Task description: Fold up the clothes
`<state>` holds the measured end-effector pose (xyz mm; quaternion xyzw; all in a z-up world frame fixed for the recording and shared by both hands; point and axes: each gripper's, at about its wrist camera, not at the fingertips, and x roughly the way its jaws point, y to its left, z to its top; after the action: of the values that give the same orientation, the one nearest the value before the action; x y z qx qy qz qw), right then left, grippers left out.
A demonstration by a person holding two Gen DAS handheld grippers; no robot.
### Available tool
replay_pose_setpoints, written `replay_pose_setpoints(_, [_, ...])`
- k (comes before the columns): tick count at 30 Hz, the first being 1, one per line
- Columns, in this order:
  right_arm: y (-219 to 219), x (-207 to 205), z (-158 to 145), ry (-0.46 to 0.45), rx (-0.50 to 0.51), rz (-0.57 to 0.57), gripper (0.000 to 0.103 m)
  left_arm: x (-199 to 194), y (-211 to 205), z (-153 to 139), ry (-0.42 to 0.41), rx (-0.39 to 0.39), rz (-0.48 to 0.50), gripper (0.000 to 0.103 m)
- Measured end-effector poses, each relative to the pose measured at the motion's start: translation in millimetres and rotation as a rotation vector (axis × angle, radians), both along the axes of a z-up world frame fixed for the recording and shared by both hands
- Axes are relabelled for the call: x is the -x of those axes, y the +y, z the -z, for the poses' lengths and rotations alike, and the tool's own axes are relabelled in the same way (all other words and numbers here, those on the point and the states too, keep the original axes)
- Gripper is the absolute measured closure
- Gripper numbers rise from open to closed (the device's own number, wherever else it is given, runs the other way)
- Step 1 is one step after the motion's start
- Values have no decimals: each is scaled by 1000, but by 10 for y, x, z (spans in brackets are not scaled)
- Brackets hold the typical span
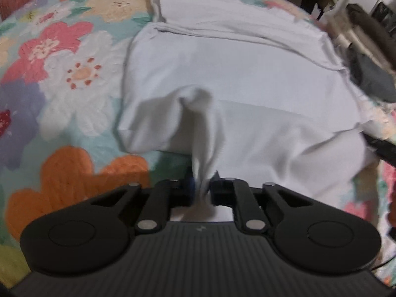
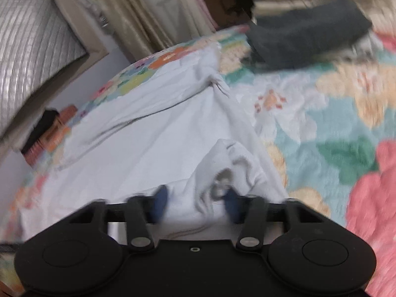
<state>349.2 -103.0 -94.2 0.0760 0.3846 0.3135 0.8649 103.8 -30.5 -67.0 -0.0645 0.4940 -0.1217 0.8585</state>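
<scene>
A pale white garment (image 1: 222, 74) lies partly folded on the floral bedspread (image 1: 61, 74). My left gripper (image 1: 201, 188) is shut on a pinch of its near edge, and the cloth rises into a ridge just ahead of the jaws. In the right wrist view the same white garment (image 2: 148, 128) spreads to the left, with a twisted fold along its right side. My right gripper (image 2: 195, 205) holds a bunched wad of that cloth, which fills the gap between its blue pads (image 2: 159, 204). This view is blurred.
A folded dark grey garment (image 2: 309, 37) lies on the bedspread (image 2: 321, 123) beyond the white one, seen also at the right edge as dark grey garment (image 1: 373, 81). A quilted grey headboard (image 2: 32, 49) and beige curtains (image 2: 138, 12) stand behind the bed. A pink basket (image 1: 17, 0) sits far left.
</scene>
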Motion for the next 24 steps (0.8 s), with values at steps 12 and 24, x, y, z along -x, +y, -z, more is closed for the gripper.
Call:
replay_pose_setpoints(12, [336, -14, -585, -220, 168, -206, 96, -166, 480, -28, 36, 390, -102, 94])
replay_pose_setpoints(24, [618, -323, -1142, -40, 348, -286, 96, -276, 517, -432, -127, 453, -111, 94])
